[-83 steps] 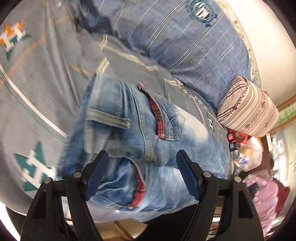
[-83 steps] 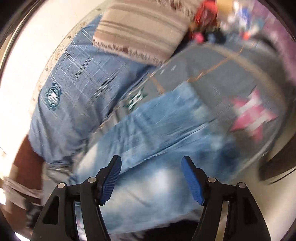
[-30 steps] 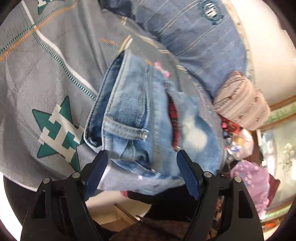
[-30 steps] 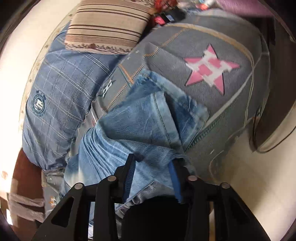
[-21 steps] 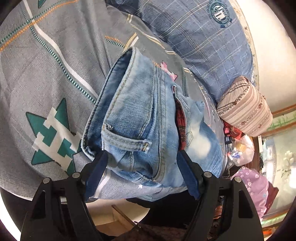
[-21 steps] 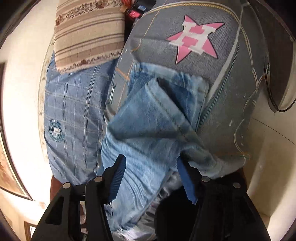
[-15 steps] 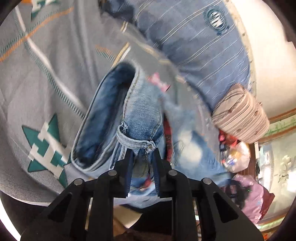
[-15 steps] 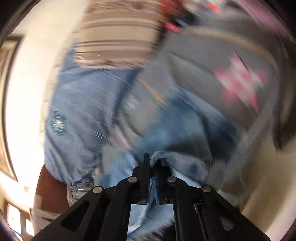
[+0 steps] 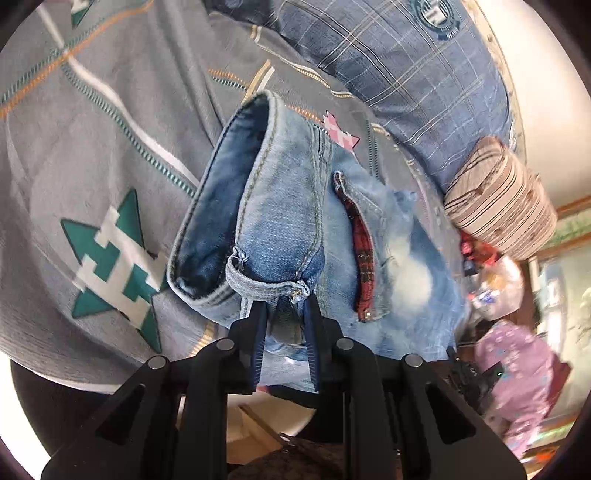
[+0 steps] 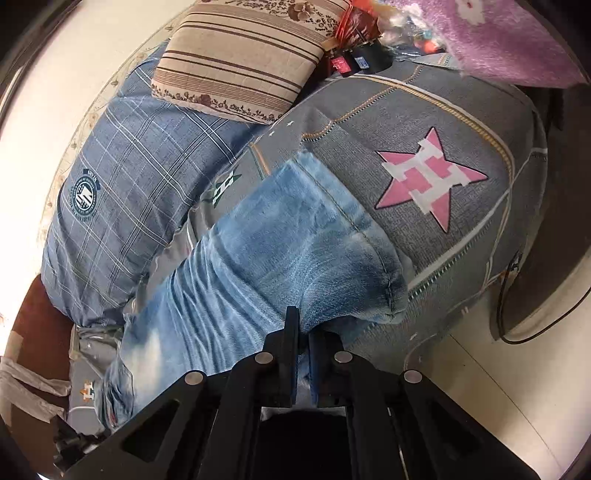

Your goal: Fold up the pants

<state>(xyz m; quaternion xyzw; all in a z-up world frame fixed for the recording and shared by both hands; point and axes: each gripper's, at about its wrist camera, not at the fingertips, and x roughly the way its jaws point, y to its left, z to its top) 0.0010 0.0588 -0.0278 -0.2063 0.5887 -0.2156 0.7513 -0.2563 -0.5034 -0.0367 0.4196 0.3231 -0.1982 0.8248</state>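
Note:
Faded blue jeans [image 9: 291,206] lie folded on a grey bedspread [image 9: 92,147] patterned with stars. In the left wrist view my left gripper [image 9: 283,314] is shut on the waistband just below a belt loop [image 9: 258,282], and the waistband stands up off the bed. A red plaid pocket lining [image 9: 364,254] shows to its right. In the right wrist view the jeans [image 10: 288,254] stretch away toward the upper right, hems at the far end. My right gripper [image 10: 302,332] is shut on a fold of denim at the near edge.
A blue checked pillow [image 10: 125,184] and a striped beige cushion [image 10: 240,55] lie at the far side of the bed. A purple fleece [image 10: 498,33] and small clutter [image 10: 354,55] sit beyond. The bed's near edge drops to a pale floor [image 10: 498,387] with a black cable [image 10: 506,295].
Both grippers stood open around the jeans' near edge; they have since shut on the denim. The left one has pulled the waistband up.

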